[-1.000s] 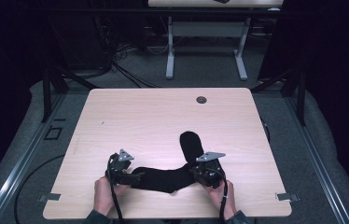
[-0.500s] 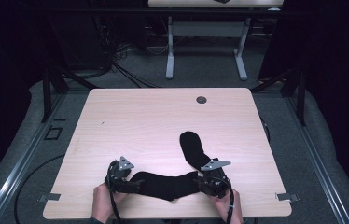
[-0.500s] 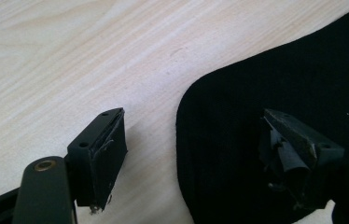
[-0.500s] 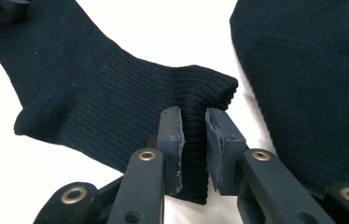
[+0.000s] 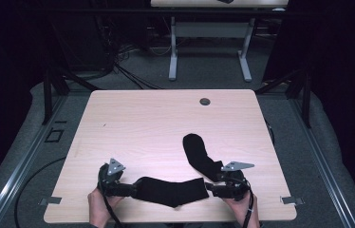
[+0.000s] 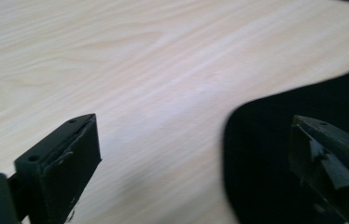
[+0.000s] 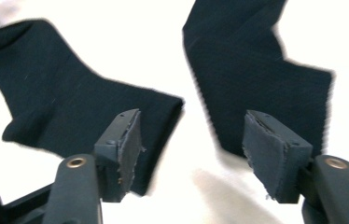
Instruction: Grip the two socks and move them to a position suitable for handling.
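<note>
Two black socks lie on the pale wooden table (image 5: 142, 128). One sock (image 5: 171, 191) is stretched flat along the front edge between my grippers. The other sock (image 5: 201, 156) runs diagonally from mid-table toward my right gripper (image 5: 211, 189). My left gripper (image 5: 129, 189) points at the front sock's left end. In the left gripper view the left gripper (image 6: 193, 128) is open, its jaws just opened wider, the sock's end (image 6: 266, 154) beside the right jaw. The right gripper (image 7: 193, 119) has just been opening over bare table, with the front sock (image 7: 60, 93) to the left and the diagonal sock (image 7: 247, 70) to the right.
A round cable hole (image 5: 205, 101) sits near the table's far edge. Metal brackets (image 5: 289, 200) stick out at the front corners. Beyond the table stand a second desk's white legs (image 5: 173, 52) and loose cables on the floor.
Both grippers have let go of the front sock, which now lies flat. Both hands have drawn back toward the front edge, and the jaws stand apart.
</note>
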